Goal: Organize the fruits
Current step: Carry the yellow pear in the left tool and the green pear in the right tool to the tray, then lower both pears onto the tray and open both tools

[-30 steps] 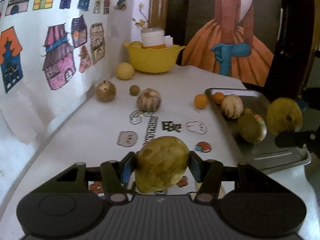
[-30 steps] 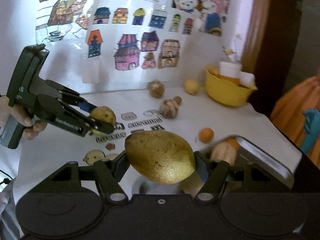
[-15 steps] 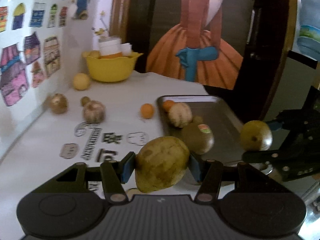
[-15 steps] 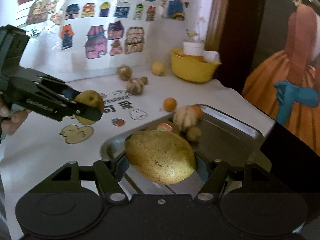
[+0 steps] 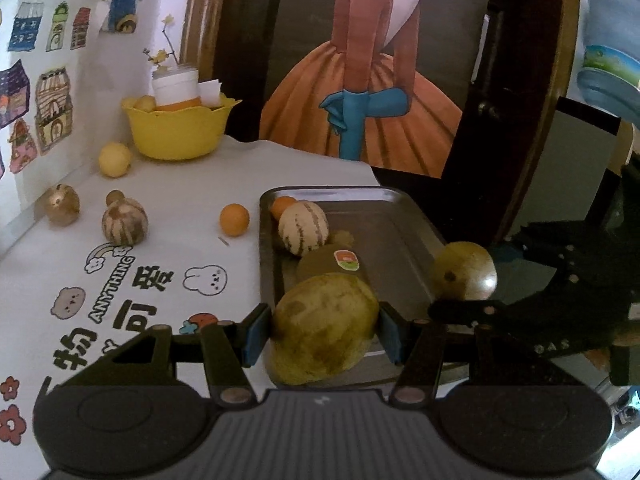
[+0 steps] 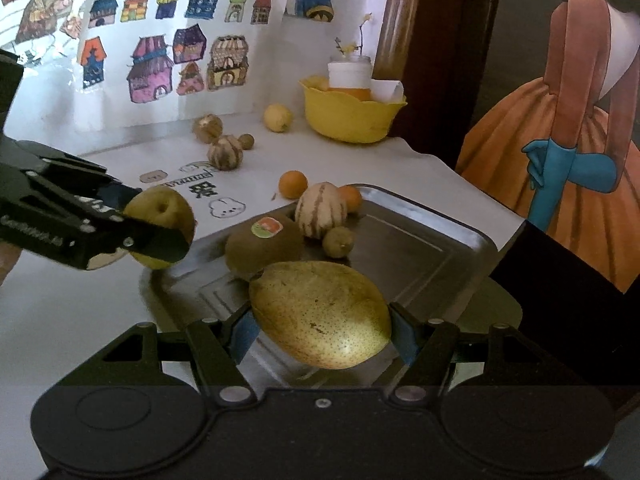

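Two pears held above the metal tray, ready for placing.

Item: left gripper (image 5: 322,330) clenched on a mottled pear (image 5: 325,328), at the tray's near-left rim; right gripper (image 6: 320,330) clenched on a speckled pear (image 6: 322,314), over the near half of the metal tray (image 6: 420,256). Tray contents, far-left part: labelled kiwi (image 6: 264,246), striped melon (image 6: 320,210), small green fruit (image 6: 339,242), orange (image 6: 351,198). Loose on the table (image 5: 172,216): an orange, a striped fruit, a yellow fruit, others. Handling, by judgement: lower each pear onto bare tray floor right of the kiwi, release only once it rests, one at a time, since round fruit may roll against its neighbours.
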Demonstrator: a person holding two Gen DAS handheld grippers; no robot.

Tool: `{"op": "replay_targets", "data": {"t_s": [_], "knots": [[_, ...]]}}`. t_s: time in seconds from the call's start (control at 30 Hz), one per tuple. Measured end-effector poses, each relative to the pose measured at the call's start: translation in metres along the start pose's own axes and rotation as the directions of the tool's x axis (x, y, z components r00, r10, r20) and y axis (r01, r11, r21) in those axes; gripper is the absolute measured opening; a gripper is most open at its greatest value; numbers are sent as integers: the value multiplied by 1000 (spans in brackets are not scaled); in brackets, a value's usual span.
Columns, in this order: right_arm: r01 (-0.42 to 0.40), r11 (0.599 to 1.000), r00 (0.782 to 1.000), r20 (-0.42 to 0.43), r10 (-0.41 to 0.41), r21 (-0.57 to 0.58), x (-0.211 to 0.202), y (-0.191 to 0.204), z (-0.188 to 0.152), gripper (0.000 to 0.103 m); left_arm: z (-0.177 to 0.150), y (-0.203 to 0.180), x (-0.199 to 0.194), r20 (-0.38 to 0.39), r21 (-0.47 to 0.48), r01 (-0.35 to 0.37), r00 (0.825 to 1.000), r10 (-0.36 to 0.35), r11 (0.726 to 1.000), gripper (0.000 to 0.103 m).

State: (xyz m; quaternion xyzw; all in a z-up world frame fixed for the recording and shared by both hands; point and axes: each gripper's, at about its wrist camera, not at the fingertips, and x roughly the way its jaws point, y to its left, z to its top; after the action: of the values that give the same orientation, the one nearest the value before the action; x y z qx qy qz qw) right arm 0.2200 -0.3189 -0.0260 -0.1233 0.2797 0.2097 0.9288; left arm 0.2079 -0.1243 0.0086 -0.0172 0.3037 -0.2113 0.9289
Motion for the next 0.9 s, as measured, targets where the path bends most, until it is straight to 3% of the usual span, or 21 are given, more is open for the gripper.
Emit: {"op": "replay_targets", "data": {"t_s": [0.63,0.9], "knots": [[24,997,999,-44,-27,-69,32,-14,-1,70,-5,-2,23,-9,7,23,1000,-23,1000,61],[40,995,998,-37,-44,-87,37,-12,2,70,-1,6,29,-15,-32,48,999,-49,998,61]]}}
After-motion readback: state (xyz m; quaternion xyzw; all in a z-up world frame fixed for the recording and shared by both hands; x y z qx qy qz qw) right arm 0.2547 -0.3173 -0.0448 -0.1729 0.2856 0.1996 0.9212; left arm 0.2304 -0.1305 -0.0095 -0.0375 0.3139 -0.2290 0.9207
